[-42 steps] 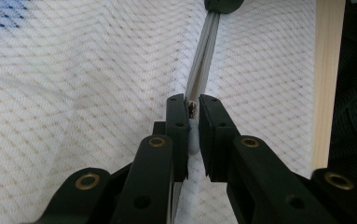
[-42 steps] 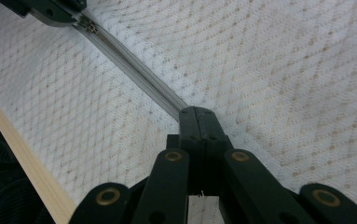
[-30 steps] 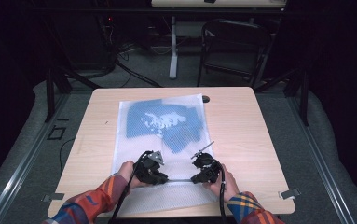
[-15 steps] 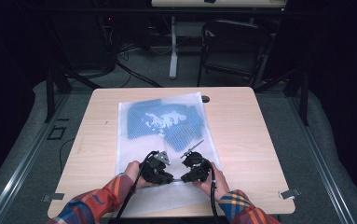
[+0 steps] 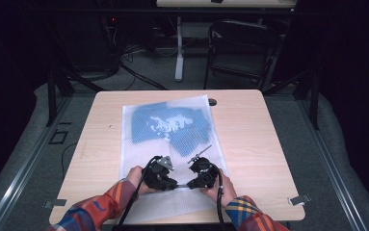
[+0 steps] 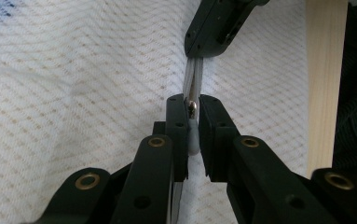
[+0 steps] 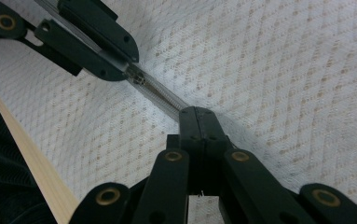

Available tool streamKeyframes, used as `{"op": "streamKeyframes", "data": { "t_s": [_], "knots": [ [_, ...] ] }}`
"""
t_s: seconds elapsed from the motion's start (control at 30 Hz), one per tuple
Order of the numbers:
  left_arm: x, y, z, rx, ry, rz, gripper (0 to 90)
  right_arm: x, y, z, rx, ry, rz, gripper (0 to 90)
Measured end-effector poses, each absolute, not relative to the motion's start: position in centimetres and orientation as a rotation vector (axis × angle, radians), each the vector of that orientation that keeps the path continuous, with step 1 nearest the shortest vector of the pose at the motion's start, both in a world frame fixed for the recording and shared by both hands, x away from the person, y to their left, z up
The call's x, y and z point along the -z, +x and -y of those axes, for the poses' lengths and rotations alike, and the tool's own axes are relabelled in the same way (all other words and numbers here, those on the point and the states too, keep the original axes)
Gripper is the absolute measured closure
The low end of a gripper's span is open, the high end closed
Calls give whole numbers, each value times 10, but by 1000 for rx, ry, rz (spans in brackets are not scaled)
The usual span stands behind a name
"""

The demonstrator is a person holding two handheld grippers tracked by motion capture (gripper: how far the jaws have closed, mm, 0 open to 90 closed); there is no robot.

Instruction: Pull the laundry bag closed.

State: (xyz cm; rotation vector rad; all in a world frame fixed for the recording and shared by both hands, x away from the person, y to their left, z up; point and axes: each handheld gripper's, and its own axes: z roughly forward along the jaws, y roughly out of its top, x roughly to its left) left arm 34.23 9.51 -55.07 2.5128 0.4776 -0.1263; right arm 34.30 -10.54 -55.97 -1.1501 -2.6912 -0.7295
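Near the counter's [image 5: 249,144] front edge, the left claw [image 6: 192,109] pinches the zipper pull [image 6: 192,108] while the right claw [image 7: 197,114] is clamped on the zipper tape [image 7: 160,95] — the mesh bag [image 5: 138,144], blue garment [image 5: 172,126] inside, looks only partly zipped.

a mesh bag [image 5: 172,144] lies on the table [image 5: 254,130], both grippers at its near end.
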Motion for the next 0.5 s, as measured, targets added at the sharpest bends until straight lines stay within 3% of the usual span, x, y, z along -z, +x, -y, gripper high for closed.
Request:
{"op": "streamKeyframes", "data": {
  "t_s": [0.5],
  "knots": [
    [547,341,-107,138,2503,-488,830,560,343,105,733,-1136,2698,900]
  ]
}}
